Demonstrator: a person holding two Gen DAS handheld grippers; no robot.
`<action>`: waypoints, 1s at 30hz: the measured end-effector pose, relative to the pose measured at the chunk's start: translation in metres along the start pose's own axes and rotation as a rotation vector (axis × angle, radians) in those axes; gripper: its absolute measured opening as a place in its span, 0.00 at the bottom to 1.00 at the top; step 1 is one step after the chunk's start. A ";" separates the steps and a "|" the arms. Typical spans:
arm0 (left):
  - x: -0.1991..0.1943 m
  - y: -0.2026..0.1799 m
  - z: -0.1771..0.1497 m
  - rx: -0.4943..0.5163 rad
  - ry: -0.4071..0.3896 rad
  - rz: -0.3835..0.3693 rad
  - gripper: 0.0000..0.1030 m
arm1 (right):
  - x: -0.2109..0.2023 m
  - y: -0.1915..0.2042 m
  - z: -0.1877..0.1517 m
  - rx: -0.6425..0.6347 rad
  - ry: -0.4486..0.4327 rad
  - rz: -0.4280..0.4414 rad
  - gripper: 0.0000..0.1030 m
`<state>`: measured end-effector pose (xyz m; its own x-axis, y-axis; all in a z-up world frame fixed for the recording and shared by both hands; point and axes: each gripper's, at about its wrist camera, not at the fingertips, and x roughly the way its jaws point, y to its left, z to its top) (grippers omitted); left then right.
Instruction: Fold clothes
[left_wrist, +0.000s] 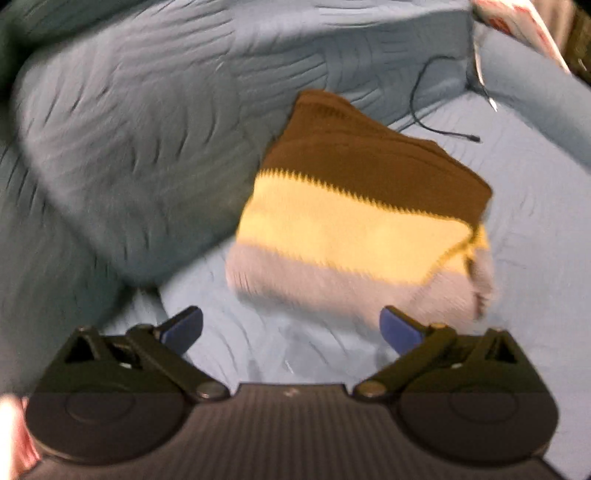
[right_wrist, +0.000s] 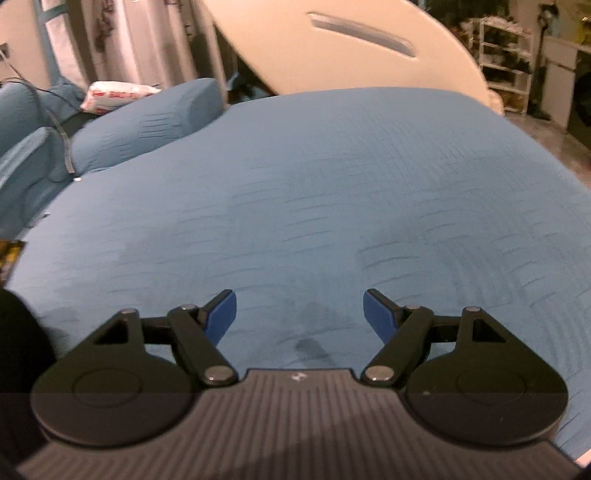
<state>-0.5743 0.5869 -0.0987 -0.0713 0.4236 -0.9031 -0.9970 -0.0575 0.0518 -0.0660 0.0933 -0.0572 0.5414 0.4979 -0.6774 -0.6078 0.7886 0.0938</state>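
Folded striped sweater (left_wrist: 354, 221) at centre of left wrist view on blue bedspread (left_wrist: 535, 229), just beyond left gripper (left_wrist: 291, 328), jaws spread wide and empty, right gripper (right_wrist: 299, 314) gaping over bare bedspread, pillows (right_wrist: 147, 122) upper left

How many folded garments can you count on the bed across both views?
1: a striped sweater lies folded on the blue bedspread, beside a pillow, seen only in the left view. Others may lie out of view.
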 end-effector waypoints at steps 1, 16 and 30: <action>-0.001 0.000 -0.004 -0.034 0.034 -0.024 1.00 | 0.004 -0.006 -0.001 -0.014 -0.021 -0.033 0.78; -0.039 -0.049 -0.007 0.215 -0.048 0.132 1.00 | 0.046 -0.053 -0.035 0.038 0.002 -0.201 0.89; -0.085 -0.090 -0.034 0.347 -0.113 0.097 1.00 | 0.058 -0.051 -0.038 0.076 0.000 -0.225 1.00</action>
<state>-0.4776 0.5249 -0.0407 -0.1493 0.5295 -0.8351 -0.9348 0.1996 0.2937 -0.0259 0.0684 -0.1295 0.6586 0.3064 -0.6873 -0.4261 0.9047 -0.0050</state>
